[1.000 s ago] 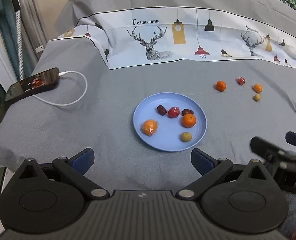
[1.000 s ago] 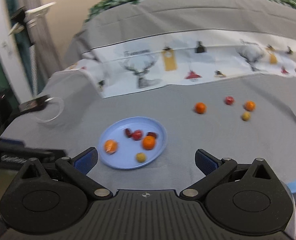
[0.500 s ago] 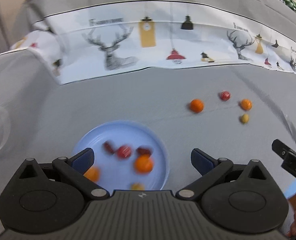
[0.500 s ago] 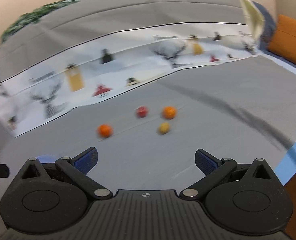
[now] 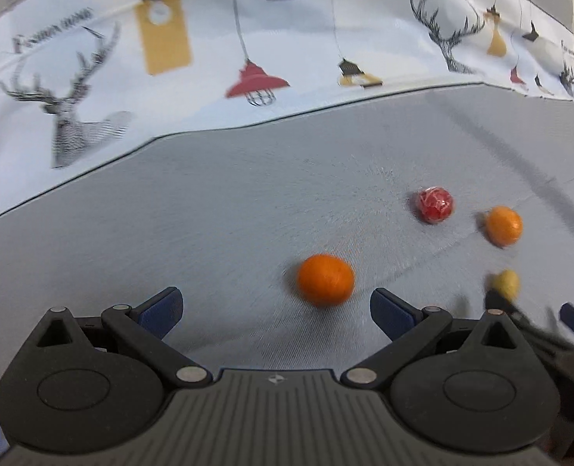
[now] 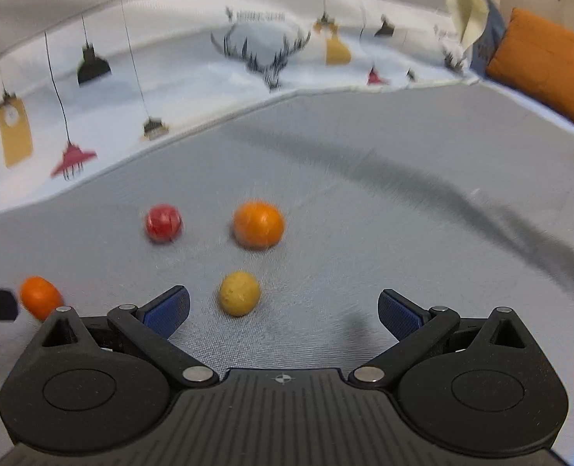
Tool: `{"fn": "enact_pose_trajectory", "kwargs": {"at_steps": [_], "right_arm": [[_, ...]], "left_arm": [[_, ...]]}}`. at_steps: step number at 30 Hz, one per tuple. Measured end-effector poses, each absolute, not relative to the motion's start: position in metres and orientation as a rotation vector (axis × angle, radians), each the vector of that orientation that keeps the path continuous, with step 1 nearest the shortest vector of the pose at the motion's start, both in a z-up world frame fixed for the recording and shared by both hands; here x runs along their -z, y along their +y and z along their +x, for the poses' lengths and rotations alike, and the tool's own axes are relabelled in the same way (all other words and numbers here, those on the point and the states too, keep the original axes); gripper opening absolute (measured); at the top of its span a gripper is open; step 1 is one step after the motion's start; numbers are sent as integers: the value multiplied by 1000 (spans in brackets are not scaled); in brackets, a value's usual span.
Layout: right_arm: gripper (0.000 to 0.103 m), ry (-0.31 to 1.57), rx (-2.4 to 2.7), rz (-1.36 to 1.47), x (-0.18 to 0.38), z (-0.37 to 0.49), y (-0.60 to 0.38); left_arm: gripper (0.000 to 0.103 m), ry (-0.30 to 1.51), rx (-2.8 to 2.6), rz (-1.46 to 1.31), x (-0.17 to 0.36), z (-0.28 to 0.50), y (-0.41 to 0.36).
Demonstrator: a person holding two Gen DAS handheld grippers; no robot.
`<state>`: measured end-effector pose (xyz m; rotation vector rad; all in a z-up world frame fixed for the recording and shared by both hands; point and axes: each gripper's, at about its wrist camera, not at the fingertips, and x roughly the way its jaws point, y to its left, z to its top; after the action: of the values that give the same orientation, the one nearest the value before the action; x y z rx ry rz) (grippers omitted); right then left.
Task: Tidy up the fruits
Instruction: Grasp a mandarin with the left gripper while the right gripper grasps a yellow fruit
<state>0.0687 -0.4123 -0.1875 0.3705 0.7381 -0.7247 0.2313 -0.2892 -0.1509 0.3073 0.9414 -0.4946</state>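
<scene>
While both tools hang low over the grey bed cover (image 6: 403,209), here is the picture, nearest first.
Left tool (image 5: 275,310): jaws spread wide, nothing between them, the near orange fruit (image 5: 326,279) just ahead and a touch to the right of centre.
Right tool (image 6: 283,310): also wide apart and empty, with the small yellow fruit (image 6: 239,293) sitting just ahead, closer to its left finger.
Yellow fruit handling: looks light, round and firm, with a dull, rough skin; likely to roll on the soft cloth, so take it across its widest part, gently.
Near orange fruit handling: bigger, smooth, probably soft under pressure; pinch at the middle, not the top.
Farther back: 1 red wrapped ball (image 6: 163,223) and 1 more orange fruit (image 6: 258,224), side by side but apart; the glossy wrap may slip.
Count: 4 loose pieces on the cover, none touching.
Beyond: white printed fabric with deer and lamps (image 5: 248,77); an orange cushion (image 6: 547,66) far right.
Plate: no dish in view now.
</scene>
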Motion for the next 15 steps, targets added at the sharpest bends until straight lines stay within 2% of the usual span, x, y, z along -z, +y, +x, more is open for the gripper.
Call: {"fn": "enact_pose_trajectory", "kwargs": {"at_steps": [5,13,14,15], "right_arm": [[102,746,708,284,205,84,-410],[102,722,718,278,205,83,-411],[101,720,715,281,205,83,-411],[96,709,710,284,204,81,-411]], "left_arm": [[103,951,470,381,186,250,-305],[103,958,453,305,182,254,-298],[95,950,458,312,180,252,-298],[74,936,480,308,176,250,-298]]}}
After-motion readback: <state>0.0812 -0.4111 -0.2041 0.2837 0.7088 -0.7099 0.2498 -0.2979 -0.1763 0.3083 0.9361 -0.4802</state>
